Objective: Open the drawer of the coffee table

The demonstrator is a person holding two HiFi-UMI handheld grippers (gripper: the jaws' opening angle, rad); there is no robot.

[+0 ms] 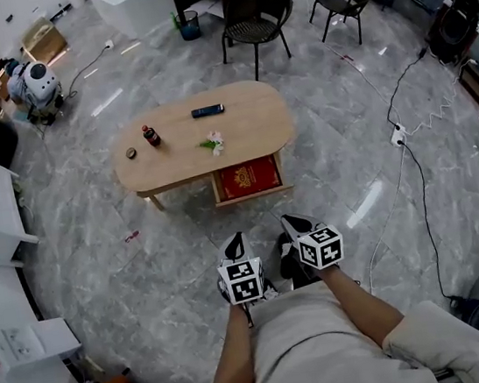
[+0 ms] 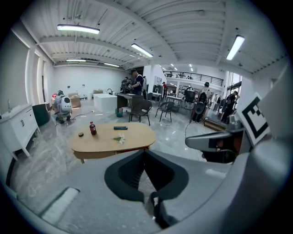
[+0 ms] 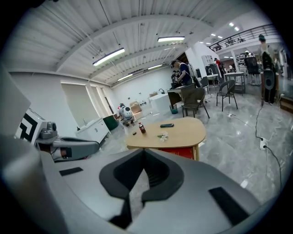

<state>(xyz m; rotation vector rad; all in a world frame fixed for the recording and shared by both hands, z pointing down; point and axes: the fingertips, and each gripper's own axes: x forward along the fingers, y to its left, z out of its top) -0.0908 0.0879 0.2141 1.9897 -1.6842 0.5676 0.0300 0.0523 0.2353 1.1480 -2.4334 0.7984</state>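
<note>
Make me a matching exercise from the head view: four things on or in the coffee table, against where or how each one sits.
1. drawer
2. bottle
3. remote
4. flower

A. lying flat near the coffee table far edge
B. pulled open, red inside
C. standing upright towards the left end
D. on the tabletop just behind the drawer

Pairs: 1-B, 2-C, 3-A, 4-D

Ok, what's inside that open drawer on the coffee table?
A flat red item with a gold pattern fills the part of the drawer that sticks out. The rest is covered by the tabletop, so its contents cannot be seen.
</note>
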